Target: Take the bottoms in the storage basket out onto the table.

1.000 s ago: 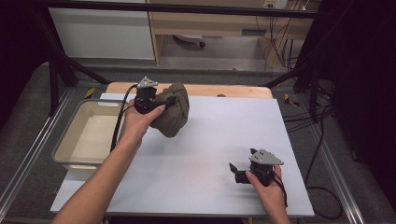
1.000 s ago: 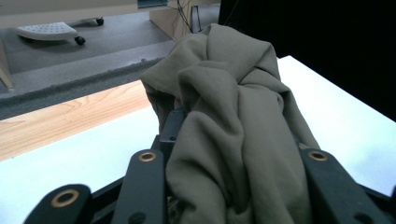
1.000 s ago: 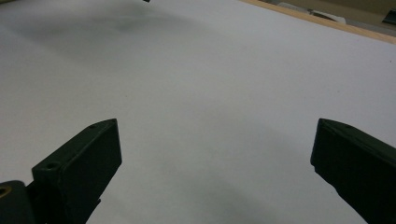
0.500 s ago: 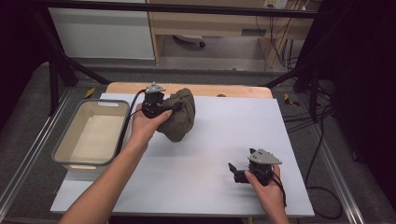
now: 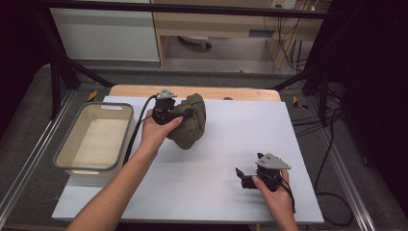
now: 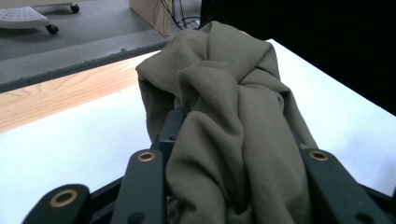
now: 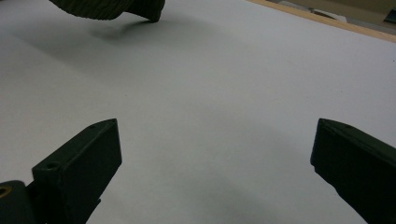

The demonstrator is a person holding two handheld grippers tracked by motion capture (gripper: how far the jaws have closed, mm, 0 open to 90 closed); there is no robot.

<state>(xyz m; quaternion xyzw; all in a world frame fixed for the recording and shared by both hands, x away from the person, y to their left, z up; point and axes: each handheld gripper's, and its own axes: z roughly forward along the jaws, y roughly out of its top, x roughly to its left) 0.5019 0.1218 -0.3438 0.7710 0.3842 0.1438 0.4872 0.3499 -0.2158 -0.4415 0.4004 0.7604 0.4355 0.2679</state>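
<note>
Left gripper view — left claw [image 6: 233, 186] clamped on olive cloth [image 6: 224, 107] (bunched); right claw [image 7: 217, 172] wide, empty.

Bench [image 5: 216, 159] evenly lit from above, surroundings dark. Soft shadow under the cloth [image 7: 107, 9] in right gripper view. Near jaws blurred in both gripper views; high view slightly soft, no glare.

Bare white tabletop [image 5: 211, 178] between grippers; bin [image 5: 94, 137] blocks left edge, bunched cloth [image 5: 192, 120] far centre.
</note>
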